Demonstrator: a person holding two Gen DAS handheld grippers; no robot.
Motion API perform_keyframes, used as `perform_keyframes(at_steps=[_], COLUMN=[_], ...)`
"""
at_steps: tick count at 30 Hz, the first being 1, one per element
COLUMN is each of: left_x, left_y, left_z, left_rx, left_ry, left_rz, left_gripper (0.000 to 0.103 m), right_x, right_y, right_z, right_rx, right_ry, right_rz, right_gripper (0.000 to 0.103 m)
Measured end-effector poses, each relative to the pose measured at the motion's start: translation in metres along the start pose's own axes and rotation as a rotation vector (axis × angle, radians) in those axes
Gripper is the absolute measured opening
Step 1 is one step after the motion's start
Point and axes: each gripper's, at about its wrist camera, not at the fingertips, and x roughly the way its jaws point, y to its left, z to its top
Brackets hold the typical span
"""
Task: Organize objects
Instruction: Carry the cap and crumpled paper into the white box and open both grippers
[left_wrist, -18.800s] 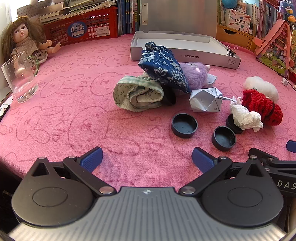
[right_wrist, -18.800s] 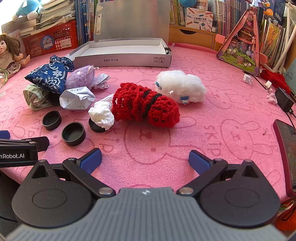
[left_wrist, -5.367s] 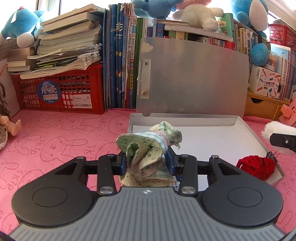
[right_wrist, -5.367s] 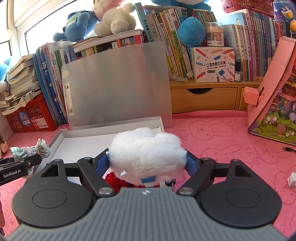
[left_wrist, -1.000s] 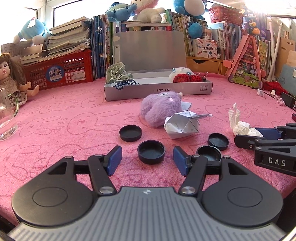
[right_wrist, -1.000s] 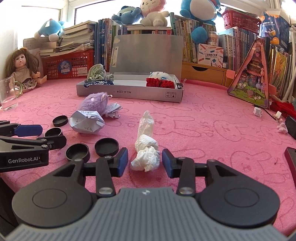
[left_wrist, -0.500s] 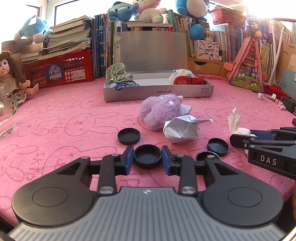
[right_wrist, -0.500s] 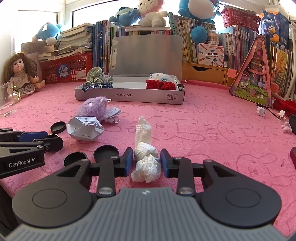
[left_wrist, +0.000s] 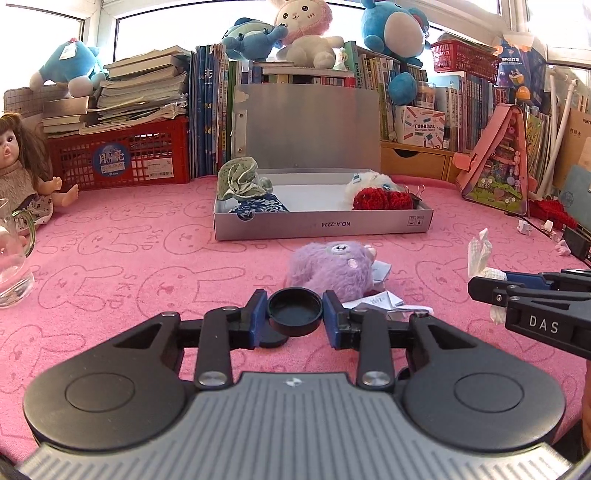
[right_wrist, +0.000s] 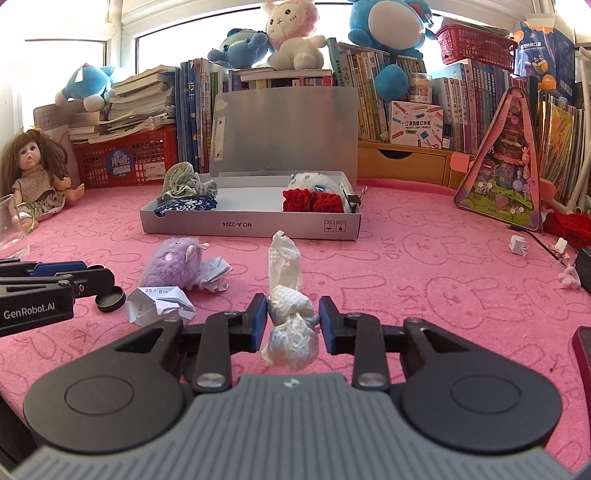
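Note:
My left gripper is shut on a black round cap and holds it above the pink cloth; another black cap lies just below it. My right gripper is shut on a crumpled white tissue lifted off the cloth. The open grey box at the back holds a green cloth pouch, a blue floral pouch, a red knitted piece and a white fluffy toy. A purple plush and folded paper lie in front of the box.
A glass mug and a doll are at the left. A red crate, books and plush toys line the back. A pink triangular toy house stands at the right, with small bits and a cable near it. A black cap lies beside the left gripper.
Both grippers have risen from the cloth, the left with the black cap and the right with the white tissue. Both views now sit higher and nearer the box.

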Motion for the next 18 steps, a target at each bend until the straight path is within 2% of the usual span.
perform_keyframes(at_steps=[8,13,18], left_x=[0.015,0.031,0.047], left_y=[0.012,0.019,0.024], left_z=[0.035,0.055,0.076], left_rx=[-0.004,-0.028,-0.024], left_ry=[-0.025,-0.023,-0.054], left_rz=[0.025,0.023,0.032], left_gripper=[0.038,0.038,0.038], right_x=[0.015,0.029,0.043], right_y=[-0.013,-0.024,-0.033], right_z=[0.028,0.046,0.066], right_rx=[0.021,0.063,0.092], right_ry=[0.019,0.038,0.039], right_rz=[-0.028,-0.007,0.007], right_gripper=[0.035,0.035,0.035])
